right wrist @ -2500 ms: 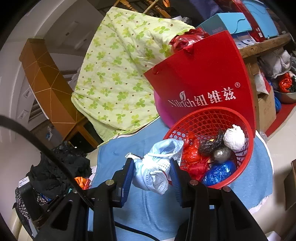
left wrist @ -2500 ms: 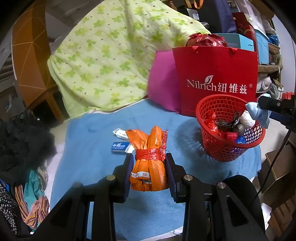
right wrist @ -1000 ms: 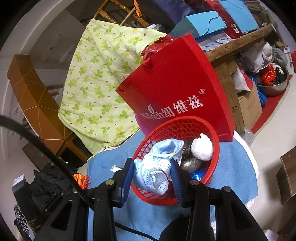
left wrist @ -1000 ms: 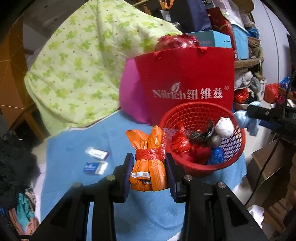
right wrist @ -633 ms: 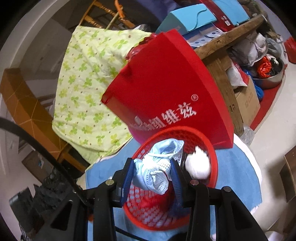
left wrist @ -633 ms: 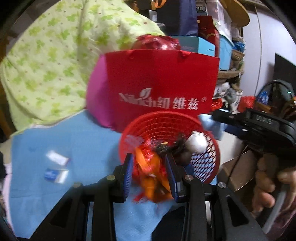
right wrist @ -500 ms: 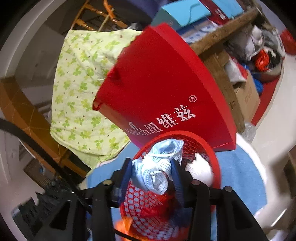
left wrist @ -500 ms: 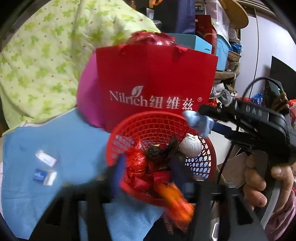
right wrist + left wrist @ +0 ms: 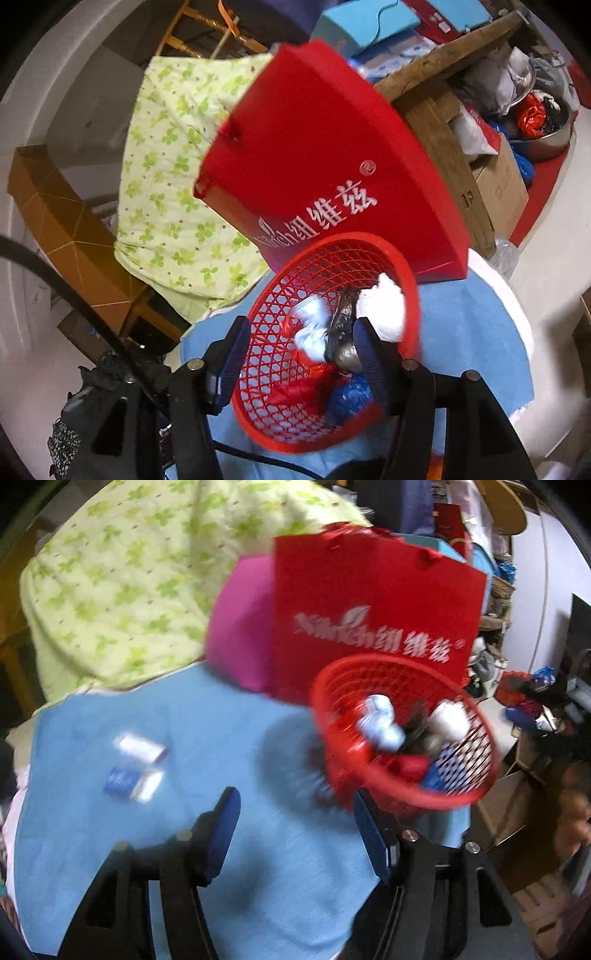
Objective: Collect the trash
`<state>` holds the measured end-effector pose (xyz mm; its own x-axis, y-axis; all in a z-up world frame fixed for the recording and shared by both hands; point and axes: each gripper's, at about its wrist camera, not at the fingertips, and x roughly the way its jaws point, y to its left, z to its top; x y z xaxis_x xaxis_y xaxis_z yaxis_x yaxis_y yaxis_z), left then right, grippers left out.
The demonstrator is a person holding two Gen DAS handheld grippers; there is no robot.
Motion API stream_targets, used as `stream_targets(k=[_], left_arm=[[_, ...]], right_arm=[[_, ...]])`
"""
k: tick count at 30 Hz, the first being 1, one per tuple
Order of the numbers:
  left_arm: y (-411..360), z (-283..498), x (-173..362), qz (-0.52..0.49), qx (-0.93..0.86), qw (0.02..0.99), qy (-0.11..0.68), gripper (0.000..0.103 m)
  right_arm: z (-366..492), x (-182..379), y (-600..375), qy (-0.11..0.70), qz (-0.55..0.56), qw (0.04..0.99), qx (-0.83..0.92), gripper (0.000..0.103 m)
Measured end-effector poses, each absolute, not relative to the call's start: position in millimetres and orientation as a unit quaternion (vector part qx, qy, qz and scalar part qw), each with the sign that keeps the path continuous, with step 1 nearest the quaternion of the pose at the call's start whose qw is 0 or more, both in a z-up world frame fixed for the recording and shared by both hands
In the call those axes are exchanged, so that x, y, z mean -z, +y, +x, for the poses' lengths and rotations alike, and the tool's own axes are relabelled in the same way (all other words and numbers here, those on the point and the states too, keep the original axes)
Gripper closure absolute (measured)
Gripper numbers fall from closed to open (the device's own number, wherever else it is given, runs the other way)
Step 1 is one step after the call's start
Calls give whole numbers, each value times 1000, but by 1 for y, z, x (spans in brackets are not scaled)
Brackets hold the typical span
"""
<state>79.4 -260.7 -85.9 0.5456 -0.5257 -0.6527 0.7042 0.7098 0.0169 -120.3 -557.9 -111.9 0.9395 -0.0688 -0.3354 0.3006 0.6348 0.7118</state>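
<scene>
- Left wrist view (blurred): the left gripper (image 9: pixel 295 812) has just been opening; its jaws stand wide with nothing between them, over bare blue cloth (image 9: pixel 229 853) just left of the red basket (image 9: pixel 373 794).
- The basket sits near the cloth's right edge, touching the red paper bag (image 9: pixel 369 602) behind it; a pale blue bundle (image 9: pixel 380 723) lies inside among other trash.
- Well left of the basket, two small packets (image 9: pixel 136 768) lie on open cloth.
- Right wrist view: the right gripper (image 9: pixel 299 339) has just been opening; its jaws are apart and empty, above the basket's near rim (image 9: pixel 258 428).
- A white wad (image 9: pixel 384 306) rests against the basket's far wall.
</scene>
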Motion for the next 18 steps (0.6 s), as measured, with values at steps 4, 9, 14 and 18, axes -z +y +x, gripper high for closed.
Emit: stream_targets(k=[4, 9, 14, 18], left_arm=[[-219, 89, 107, 143, 308, 878, 336, 39], [-165, 103, 124, 134, 243, 896, 346, 39], [-113, 120, 131, 114, 184, 912, 348, 39], [-85, 133, 140, 99, 154, 918, 351, 39]], right_arm=[[-139, 95, -553, 135, 378, 908, 124, 41], [-130, 62, -518, 128, 324, 934, 76, 41], [-97, 42, -456, 145, 265, 953, 2, 41], [-67, 46, -406, 179, 232, 955, -46, 41]])
